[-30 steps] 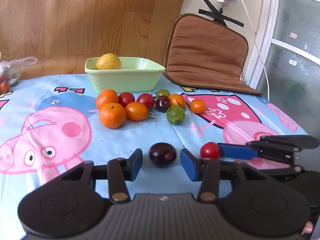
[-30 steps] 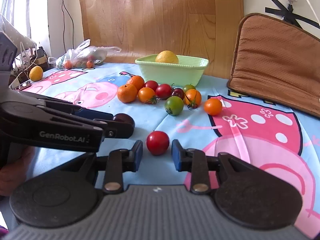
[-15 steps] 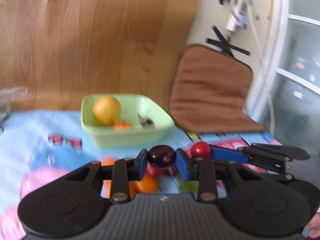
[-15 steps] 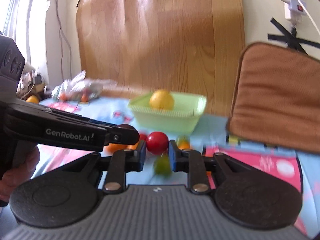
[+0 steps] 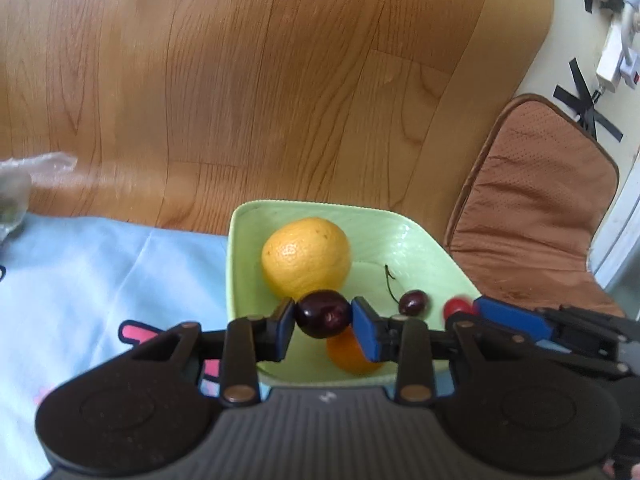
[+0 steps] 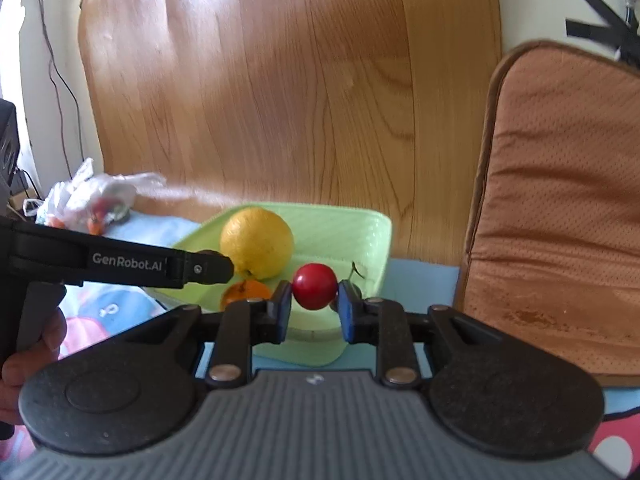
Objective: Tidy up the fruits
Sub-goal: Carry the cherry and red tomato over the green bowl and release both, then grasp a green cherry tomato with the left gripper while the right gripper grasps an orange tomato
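My left gripper (image 5: 323, 319) is shut on a dark purple tomato (image 5: 323, 314) and holds it over the near part of the pale green bowl (image 5: 384, 224). My right gripper (image 6: 314, 299) is shut on a red tomato (image 6: 314, 286) and holds it over the same bowl (image 6: 352, 224). The bowl holds a big yellow orange (image 5: 306, 262), a small orange fruit (image 5: 348, 354) and a dark cherry with a stem (image 5: 413, 302). The right gripper and its red tomato (image 5: 458, 306) show at the right of the left wrist view. The left gripper's arm (image 6: 120, 262) crosses the right wrist view.
A brown cushion (image 5: 536, 216) leans against the wall right of the bowl. A wooden board (image 5: 260, 80) stands behind it. A plastic bag with fruit (image 6: 88, 200) lies at the far left on the blue cartoon tablecloth (image 5: 100, 272).
Both grippers have shut on their tomatoes, lifted them off the cloth and carried them forward to above the green bowl.
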Tool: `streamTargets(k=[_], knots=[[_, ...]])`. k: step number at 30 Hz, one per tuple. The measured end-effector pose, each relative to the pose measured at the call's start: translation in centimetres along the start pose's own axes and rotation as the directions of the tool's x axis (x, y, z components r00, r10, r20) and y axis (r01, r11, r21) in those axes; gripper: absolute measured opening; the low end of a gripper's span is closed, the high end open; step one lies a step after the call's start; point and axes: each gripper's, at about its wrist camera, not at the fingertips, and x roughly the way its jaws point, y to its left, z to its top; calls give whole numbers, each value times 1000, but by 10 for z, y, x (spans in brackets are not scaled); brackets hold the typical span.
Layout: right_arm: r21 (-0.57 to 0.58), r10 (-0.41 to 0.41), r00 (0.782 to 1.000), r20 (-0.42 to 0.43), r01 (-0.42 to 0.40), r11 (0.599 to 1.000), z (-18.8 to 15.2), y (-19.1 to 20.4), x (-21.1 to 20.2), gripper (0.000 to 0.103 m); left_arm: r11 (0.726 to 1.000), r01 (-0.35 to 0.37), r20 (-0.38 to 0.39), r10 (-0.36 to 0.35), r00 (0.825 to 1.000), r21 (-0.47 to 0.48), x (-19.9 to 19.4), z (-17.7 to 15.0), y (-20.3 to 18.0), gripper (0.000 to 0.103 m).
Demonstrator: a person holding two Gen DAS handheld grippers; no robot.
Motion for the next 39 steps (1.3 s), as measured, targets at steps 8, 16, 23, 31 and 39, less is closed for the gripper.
streamTargets(k=[8, 16, 23, 31, 39], knots=[[62, -23, 998, 54, 19, 998, -2, -25, -48, 29, 999, 2, 100, -5, 995, 32, -52, -8, -8, 43], [182, -34, 999, 8, 32, 983, -47, -53, -103, 29, 965, 132, 48, -147, 988, 228, -96, -72, -69, 46], [147, 6, 999, -44, 1, 989, -63, -41, -100, 40, 930, 96, -6, -100, 995, 355, -87, -109, -112, 51], [92, 15, 994, -113, -5, 996, -66, -35, -82, 46, 959, 53, -58, -39, 998, 277, -64, -109, -110, 38], [97, 27, 993, -112, -16, 995, -69, -34, -87, 32, 961, 55, -61, -40, 997, 272, -72, -119, -110, 29]])
